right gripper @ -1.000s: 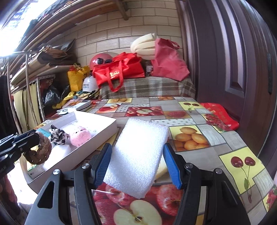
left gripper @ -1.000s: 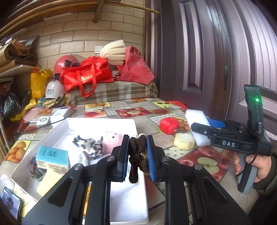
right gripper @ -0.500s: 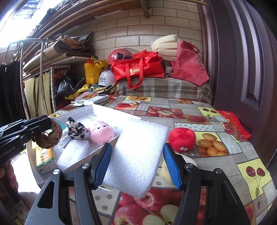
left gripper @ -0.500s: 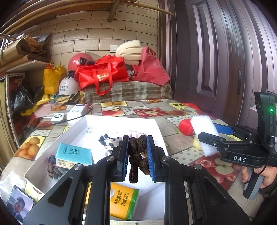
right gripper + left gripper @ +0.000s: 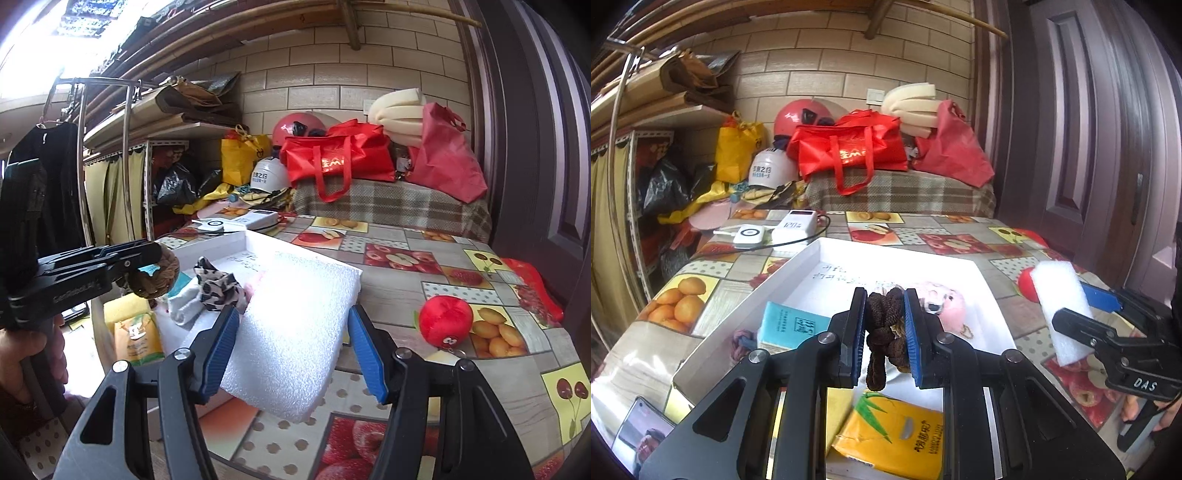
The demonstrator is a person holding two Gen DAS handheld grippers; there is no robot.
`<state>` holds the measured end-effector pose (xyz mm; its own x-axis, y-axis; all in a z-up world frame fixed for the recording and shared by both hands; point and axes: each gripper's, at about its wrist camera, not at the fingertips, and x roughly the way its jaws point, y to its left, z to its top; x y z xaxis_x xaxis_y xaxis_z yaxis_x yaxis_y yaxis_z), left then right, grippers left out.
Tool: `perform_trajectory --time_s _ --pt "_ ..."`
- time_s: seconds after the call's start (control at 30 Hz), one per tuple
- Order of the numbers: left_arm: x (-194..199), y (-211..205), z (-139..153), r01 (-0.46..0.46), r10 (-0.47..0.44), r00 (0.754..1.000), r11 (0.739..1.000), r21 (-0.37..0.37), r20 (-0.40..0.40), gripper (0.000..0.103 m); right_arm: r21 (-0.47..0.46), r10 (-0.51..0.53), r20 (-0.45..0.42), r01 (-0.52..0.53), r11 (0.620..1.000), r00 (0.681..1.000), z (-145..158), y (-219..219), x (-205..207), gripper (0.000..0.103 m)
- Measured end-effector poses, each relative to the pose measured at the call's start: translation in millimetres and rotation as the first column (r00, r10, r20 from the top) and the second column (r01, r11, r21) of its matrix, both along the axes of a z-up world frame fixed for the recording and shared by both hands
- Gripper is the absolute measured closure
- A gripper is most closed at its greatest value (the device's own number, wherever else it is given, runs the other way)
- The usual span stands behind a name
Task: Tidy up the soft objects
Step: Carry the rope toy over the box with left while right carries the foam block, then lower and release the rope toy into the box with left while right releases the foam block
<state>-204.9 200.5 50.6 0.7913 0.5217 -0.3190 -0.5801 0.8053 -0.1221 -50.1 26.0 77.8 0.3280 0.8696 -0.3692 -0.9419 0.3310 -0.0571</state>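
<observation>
My left gripper (image 5: 884, 339) is shut on a brown knotted rope ball (image 5: 882, 332) and holds it above the white tray (image 5: 871, 258); the ball also shows in the right wrist view (image 5: 155, 277). My right gripper (image 5: 291, 347) is shut on a white foam block (image 5: 295, 332), held over the tray's right edge; the block also shows in the left wrist view (image 5: 1060, 302). In the tray lie a pink plush (image 5: 945, 306), a leopard-print cloth (image 5: 218, 288), a teal pack (image 5: 790, 325) and a yellow tissue pack (image 5: 890, 432).
A red plush ball (image 5: 445, 319) lies on the fruit-print tablecloth (image 5: 406, 258) right of the tray. White chargers (image 5: 775, 230) with a cable sit behind the tray. A phone (image 5: 639, 432) lies at the front left. Bags and helmets are piled at the back.
Both grippers have moved left toward the tray. The left one with the rope ball now sits nearer the tray's front. The foam block now overlaps the tray's right edge.
</observation>
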Motion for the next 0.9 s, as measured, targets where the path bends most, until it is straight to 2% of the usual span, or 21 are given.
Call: perform_trajectory --time_s 0.27,0.47,0.7,0.83,0.9 --pt "7 8 0 -0.023 0.024 0.999 0.999 0.029 -0.03 0.084 -0.011 0.105 0.002 -0.105 0.994 0.995 -2 20 -18 0.042" --pt "7 21 -3 -0.046 0.045 0.998 0.999 -0.017 -0.035 0.084 -0.087 0.169 -0.003 -0.168 0.982 0.986 -9 48 -27 0.042" --pt "14 28 -4 -0.085 0.084 0.995 0.996 -0.012 -0.053 0.084 -0.147 0.096 -0.085 -0.108 0.983 0.992 -16 86 -3 0.042" --pt "14 33 -2 -0.143 0.143 0.989 0.99 0.006 -0.032 0.084 -0.172 0.047 -0.109 -0.066 0.983 0.993 -18 105 10 0.042" --pt "15 31 -1 -0.143 0.144 0.989 0.989 0.029 -0.023 0.084 -0.187 0.038 -0.12 -0.06 0.98 0.992 -20 110 13 0.042"
